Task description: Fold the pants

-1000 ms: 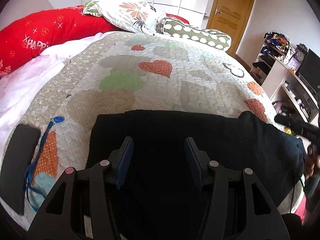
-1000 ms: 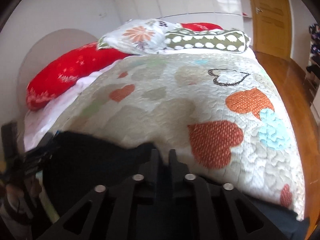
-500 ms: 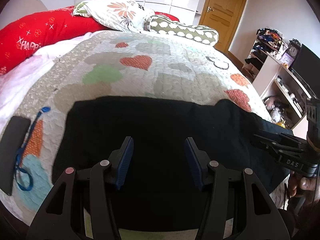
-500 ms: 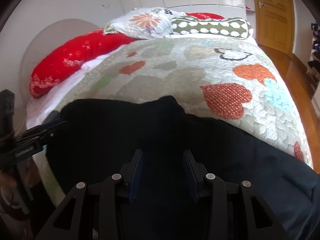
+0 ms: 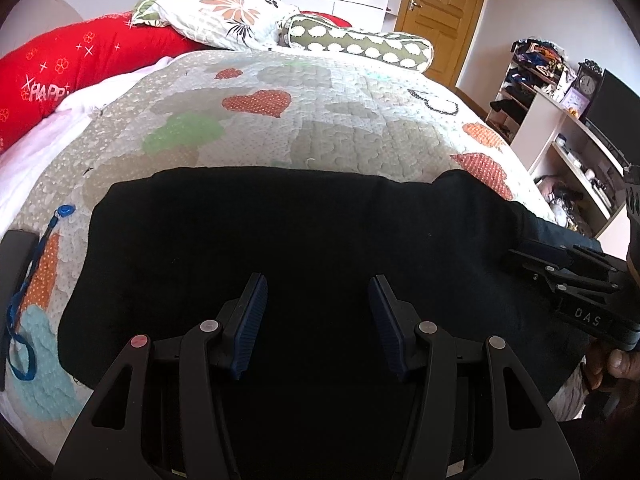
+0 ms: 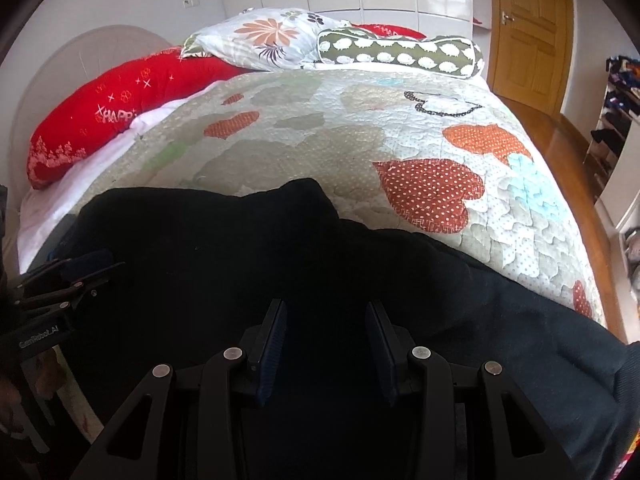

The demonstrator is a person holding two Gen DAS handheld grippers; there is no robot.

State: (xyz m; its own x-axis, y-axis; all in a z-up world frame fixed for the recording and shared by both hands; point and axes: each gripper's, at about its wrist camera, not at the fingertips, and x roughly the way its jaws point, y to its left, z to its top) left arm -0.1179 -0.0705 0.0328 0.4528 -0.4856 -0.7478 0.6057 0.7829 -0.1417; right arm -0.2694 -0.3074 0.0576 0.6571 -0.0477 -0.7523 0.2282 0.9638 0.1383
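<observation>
Black pants lie spread across the near edge of the bed, on a heart-patterned quilt. They also fill the lower part of the right wrist view, where a folded corner peaks near the middle. My left gripper is open and empty, hovering over the left part of the pants. My right gripper is open and empty over the right part. It also shows at the right edge of the left wrist view; the left gripper shows at the left edge of the right wrist view.
Red, floral and green spotted pillows lie at the head of the bed. A dark flat object with a blue lanyard lies left of the pants. Shelves and a wooden door stand to the right.
My right gripper opened and let go of the black pants, which now lie flat. Both grippers drew back toward the near edge of the bed.
</observation>
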